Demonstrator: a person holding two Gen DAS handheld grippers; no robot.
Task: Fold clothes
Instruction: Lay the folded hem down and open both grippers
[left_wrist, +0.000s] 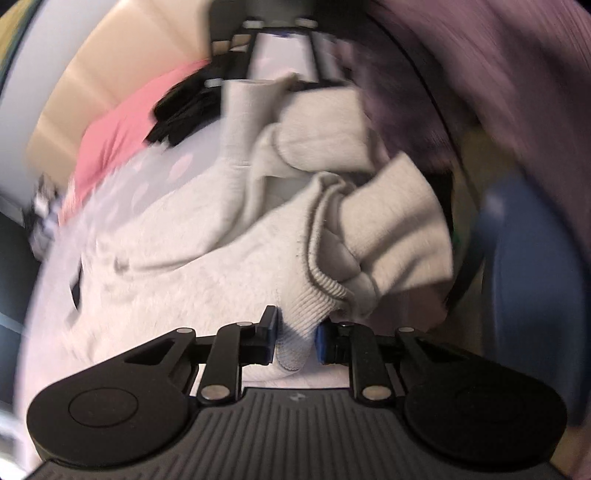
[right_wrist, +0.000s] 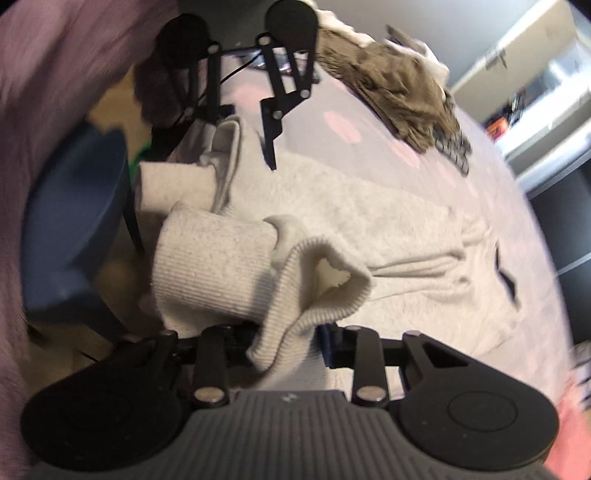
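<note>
Both jaws are clamped on the ribbed hem of the grey sweatshirt (left_wrist: 207, 266): left gripper (left_wrist: 295, 341) and right gripper (right_wrist: 286, 345) each pinch a corner, likely to lift it clear of the bed (right_wrist: 388, 122) for folding.

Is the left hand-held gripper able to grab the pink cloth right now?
Probably not yet. The left hand-held gripper is shut on the ribbed hem of the cream sweatshirt, so it is busy. The pink cloth lies farther off on the bed, uncovered but for a black garment on its edge.
</note>
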